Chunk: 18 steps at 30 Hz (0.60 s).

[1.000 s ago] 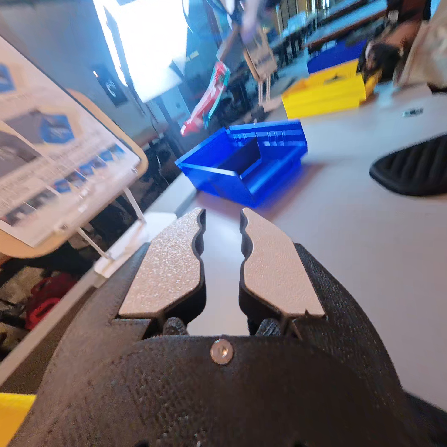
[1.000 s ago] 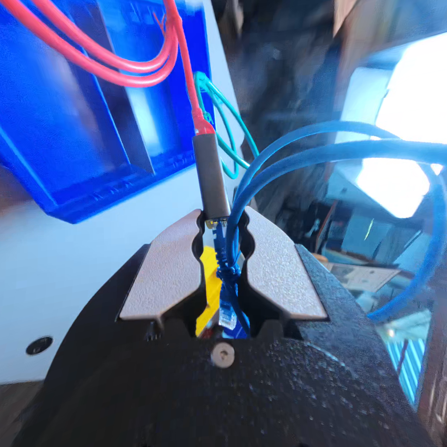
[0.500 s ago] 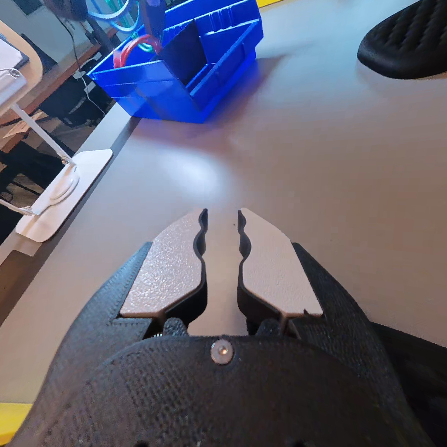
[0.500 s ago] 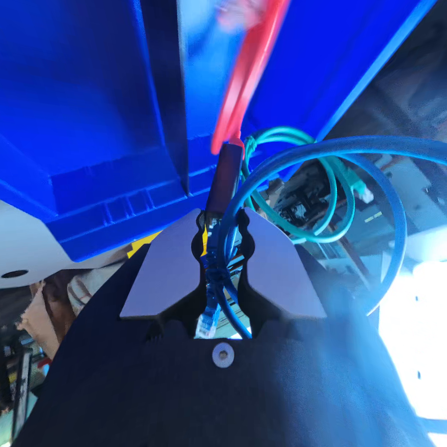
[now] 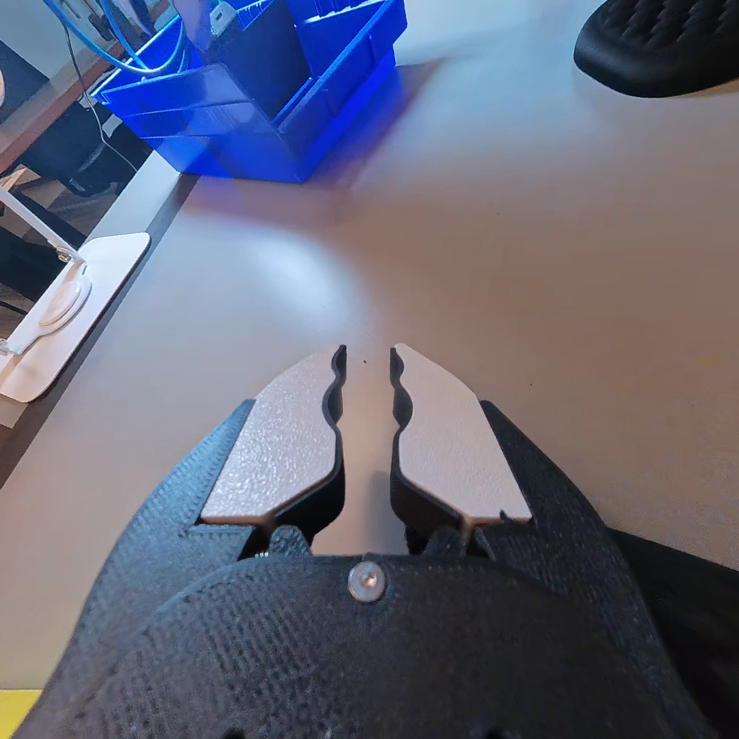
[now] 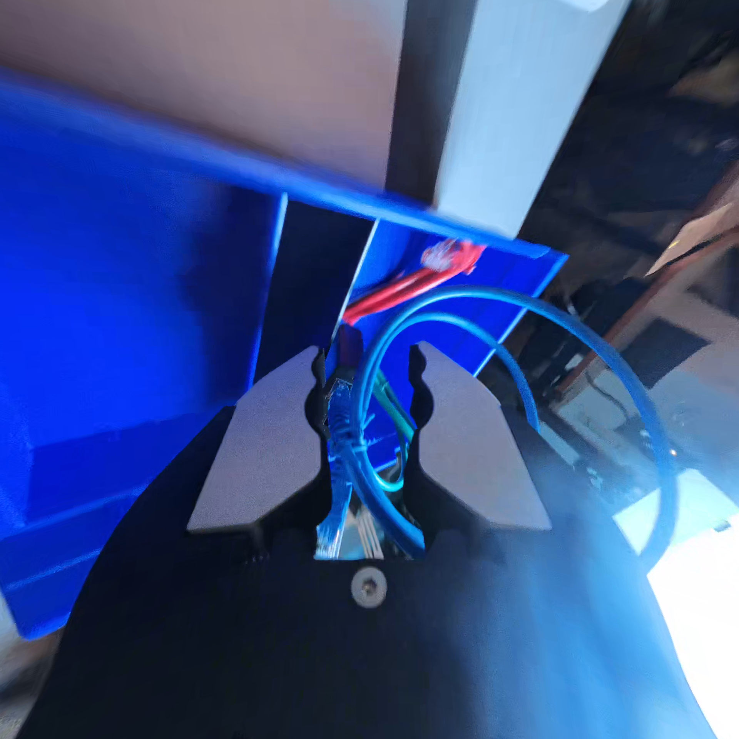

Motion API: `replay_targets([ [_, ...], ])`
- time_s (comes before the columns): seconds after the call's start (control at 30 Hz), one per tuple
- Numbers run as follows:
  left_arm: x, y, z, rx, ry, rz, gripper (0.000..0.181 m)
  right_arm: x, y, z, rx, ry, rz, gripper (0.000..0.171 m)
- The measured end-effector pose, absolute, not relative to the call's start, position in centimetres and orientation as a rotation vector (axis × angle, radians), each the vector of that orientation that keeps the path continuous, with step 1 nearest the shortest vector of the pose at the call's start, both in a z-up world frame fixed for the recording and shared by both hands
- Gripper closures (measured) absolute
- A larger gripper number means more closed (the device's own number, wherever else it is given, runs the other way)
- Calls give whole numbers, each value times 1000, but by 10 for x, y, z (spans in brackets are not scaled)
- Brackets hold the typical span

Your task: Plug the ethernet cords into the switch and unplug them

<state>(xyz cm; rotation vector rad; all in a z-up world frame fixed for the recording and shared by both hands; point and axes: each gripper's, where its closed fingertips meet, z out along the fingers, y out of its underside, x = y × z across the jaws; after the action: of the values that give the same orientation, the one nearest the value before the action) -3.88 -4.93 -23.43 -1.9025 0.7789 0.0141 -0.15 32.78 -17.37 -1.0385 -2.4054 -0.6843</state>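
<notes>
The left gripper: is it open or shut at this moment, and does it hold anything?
Open and empty. The left gripper shows a clear gap between its fingers, and only the bare table shows through that gap.

1. the bin (image 5: 256,120) is set on the table (image 5: 520,280), far ahead and left of the left gripper (image 5: 367,352), near the table's left edge;
2. a stand base (image 5: 76,304) is placed left of the table edge;
3. a ribbed pad (image 5: 660,44) is found far right;
4. the cords (image 6: 440,312) are looped between the right gripper (image 6: 366,352) fingers, over the bin's end compartment.
</notes>
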Motion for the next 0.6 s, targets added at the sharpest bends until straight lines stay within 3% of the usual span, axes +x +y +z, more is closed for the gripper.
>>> replay_targets([
  [0.3, -48, -48, -220, -1886, 709, 41, 159, 44, 166, -144, -1086, -2356, 111, 130],
  [0.53, -88, -60, -184, -1905, 618, 209, 148, 102, 210, -241, -1420, -2273, -109, 121],
  [0.6, -110, -76, -179, -1976, 596, 286, 144, 97, 217, -256, -1409, -2253, -139, 131],
])
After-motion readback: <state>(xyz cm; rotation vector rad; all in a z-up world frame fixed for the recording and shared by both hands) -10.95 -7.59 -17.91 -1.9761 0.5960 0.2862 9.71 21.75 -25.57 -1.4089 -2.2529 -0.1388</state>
